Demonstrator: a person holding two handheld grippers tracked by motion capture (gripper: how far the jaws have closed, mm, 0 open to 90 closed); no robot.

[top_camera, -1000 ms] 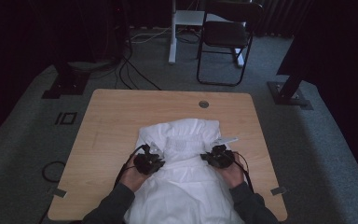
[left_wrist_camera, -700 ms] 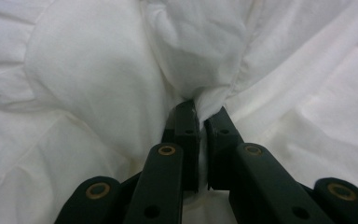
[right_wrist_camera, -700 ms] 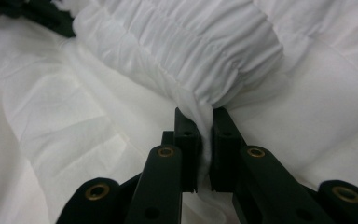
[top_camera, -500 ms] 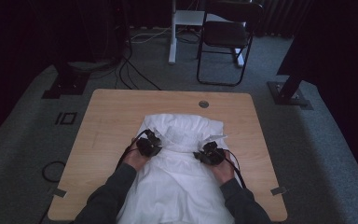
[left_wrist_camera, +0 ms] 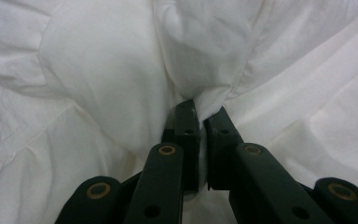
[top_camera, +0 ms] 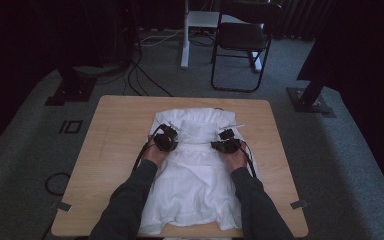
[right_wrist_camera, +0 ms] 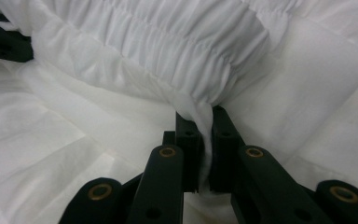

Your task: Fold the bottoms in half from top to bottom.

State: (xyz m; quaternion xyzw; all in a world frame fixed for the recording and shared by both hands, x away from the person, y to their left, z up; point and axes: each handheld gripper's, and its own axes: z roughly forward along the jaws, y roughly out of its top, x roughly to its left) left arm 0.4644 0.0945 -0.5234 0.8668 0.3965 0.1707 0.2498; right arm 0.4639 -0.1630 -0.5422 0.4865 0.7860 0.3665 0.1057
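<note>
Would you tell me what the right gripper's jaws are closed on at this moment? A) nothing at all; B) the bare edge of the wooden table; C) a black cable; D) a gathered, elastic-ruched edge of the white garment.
D: in the right gripper view, the right gripper pinches white garment fabric just below its ruched band.

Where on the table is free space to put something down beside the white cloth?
Bare wood lies left of the white garment, up to the table edge; a narrower strip lies on its right; a thin band runs along the far edge. The middle is crowded: left gripper and right gripper pinch the cloth.
</note>
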